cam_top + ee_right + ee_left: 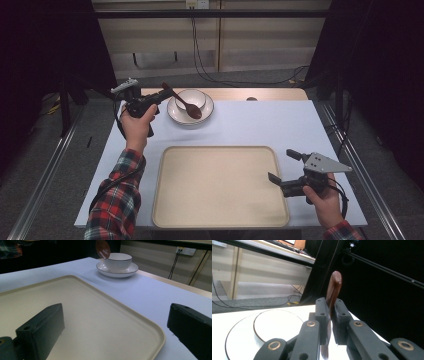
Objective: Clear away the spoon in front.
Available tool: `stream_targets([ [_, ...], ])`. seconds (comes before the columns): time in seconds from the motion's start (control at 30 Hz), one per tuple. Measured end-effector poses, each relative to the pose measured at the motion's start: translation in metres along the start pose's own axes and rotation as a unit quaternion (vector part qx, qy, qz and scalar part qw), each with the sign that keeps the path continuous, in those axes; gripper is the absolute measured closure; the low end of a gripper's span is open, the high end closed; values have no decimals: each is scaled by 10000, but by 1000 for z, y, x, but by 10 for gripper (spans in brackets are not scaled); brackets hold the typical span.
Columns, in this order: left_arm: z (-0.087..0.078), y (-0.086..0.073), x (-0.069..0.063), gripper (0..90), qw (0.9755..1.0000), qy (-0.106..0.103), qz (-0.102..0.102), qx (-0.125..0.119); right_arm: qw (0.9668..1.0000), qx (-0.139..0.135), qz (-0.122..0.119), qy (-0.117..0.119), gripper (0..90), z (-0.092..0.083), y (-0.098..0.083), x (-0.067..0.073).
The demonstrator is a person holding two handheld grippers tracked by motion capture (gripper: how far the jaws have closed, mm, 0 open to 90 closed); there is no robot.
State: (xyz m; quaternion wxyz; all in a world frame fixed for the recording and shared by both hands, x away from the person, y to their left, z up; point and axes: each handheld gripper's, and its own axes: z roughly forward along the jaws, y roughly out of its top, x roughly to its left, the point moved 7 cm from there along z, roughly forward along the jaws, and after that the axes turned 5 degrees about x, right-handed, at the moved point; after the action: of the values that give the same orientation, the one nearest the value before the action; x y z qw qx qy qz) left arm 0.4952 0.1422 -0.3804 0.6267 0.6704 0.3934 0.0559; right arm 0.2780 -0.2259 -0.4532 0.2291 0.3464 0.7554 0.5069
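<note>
Tabletop: left tongs [159, 96] clamp spoon [185, 102]

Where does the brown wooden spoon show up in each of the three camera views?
High view: the spoon sits upper left of centre, held by the left gripper, its bowl end over the bowl.
Left gripper view: the spoon handle stands up at centre between the closed jaws.
Right gripper view: the spoon's bowl end hangs at the top edge, just left of the white bowl.
Shared landmark: the white saucer under the bowl.

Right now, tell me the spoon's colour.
Reddish-brown spoon, clearest in the left gripper view.
</note>
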Motion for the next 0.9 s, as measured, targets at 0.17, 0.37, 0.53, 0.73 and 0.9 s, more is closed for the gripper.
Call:
stream_targets([
  [0.17, -5, -4, -2, 841, 9999, -69, 15, 73, 10000, 35, 5, -24, 6, 0, -1, 0],
  [0.37, -10, -9, -7, 841, 9997, -179, 29, 158, 10000, 37, 14, 13, 6, 0, -1, 0],
  [0.53, -14, -14, -11, 842, 9993, -287, 53, 245, 10000, 24, 19, -57, 6, 0, 0, -2],
  [0.73, -18, -17, -16, 842, 9986, -392, 79, 335, 10000, 53, -10, 20, 6, 0, -1, 0],
  [0.9, -19, -23, -21, 842, 9976, -478, 118, 482, 10000, 56, -23, -73, 6, 1, -1, -1],
])
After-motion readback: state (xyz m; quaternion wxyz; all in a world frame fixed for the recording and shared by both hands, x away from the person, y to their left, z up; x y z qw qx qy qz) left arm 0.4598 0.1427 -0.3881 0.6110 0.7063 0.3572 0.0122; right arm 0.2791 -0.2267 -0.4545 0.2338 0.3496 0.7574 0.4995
